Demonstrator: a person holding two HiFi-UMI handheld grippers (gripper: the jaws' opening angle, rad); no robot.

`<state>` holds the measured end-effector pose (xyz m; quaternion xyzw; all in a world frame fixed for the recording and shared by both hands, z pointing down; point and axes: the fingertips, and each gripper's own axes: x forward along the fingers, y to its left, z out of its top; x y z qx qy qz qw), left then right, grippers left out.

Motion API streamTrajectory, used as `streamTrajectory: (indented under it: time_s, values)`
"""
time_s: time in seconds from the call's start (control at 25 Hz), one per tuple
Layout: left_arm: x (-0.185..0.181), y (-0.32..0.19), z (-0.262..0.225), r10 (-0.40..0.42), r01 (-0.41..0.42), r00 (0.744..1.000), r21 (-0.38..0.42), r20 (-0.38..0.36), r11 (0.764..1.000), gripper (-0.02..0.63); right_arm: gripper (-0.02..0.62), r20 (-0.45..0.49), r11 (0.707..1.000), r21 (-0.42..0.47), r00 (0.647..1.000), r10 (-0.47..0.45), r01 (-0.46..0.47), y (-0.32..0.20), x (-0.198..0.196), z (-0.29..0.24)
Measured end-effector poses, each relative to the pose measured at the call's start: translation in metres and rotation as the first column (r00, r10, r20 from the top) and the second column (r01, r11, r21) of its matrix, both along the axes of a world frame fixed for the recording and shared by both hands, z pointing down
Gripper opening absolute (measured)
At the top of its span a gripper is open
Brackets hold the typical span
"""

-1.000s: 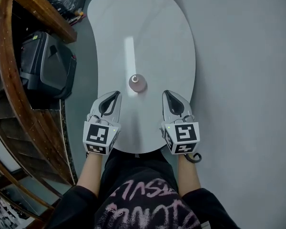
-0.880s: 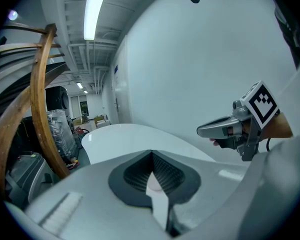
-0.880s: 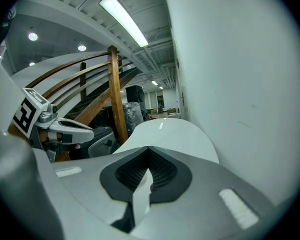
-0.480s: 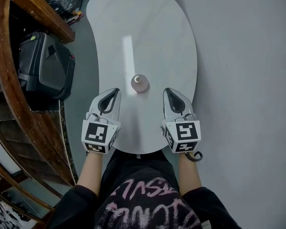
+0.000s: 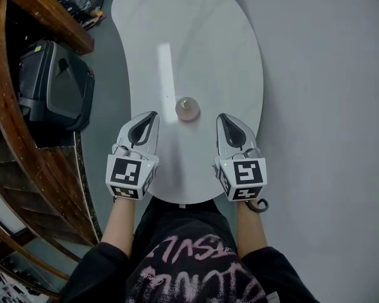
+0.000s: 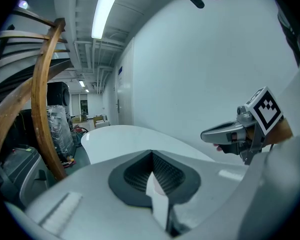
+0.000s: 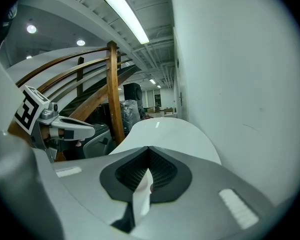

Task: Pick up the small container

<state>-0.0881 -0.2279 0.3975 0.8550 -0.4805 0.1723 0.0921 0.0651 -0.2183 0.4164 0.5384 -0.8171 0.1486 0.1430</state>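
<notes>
Tongs closed, empty: left gripper [image 5: 151, 116], right gripper [image 5: 222, 118]; small container [image 5: 187, 109] between their tips on table [image 5: 208, 43]; contents hidden.

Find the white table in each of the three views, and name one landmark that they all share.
Head view: the white table fills the top middle of the picture.
Left gripper view: the table lies at middle left, low in the picture.
Right gripper view: the table sits near the centre.
Shared landmark: the curved wooden railing, left of the table in all three.
</notes>
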Motion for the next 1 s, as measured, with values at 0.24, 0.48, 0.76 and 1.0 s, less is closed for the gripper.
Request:
streamTrajectory:
  time_s: [0.24,0.48,0.76,1.0]
  values:
    - [0.001,-0.007,0.002,0.004,-0.004,0.999,-0.001,-0.036,1.000,0.000,0.009,-0.010,1.000,-0.002,1.000,0.017,-0.017,-0.003,0.000,0.003]
    - [0.002,-0.011,0.012,0.015,-0.016,0.999,-0.015,-0.046,1.000,0.000,0.009,-0.019,1.000,-0.016,1.000,0.025,-0.026,-0.003,-0.002,0.009]
    - [0.008,-0.011,0.029,0.027,-0.029,0.998,-0.037,-0.058,0.999,0.000,0.011,-0.022,0.999,-0.036,0.999,0.038,-0.039,-0.002,0.000,0.024]
    - [0.011,-0.015,0.046,0.023,-0.026,0.998,-0.062,-0.060,0.998,0.000,0.010,-0.021,0.997,-0.058,0.999,0.046,-0.047,-0.003,0.004,0.039]
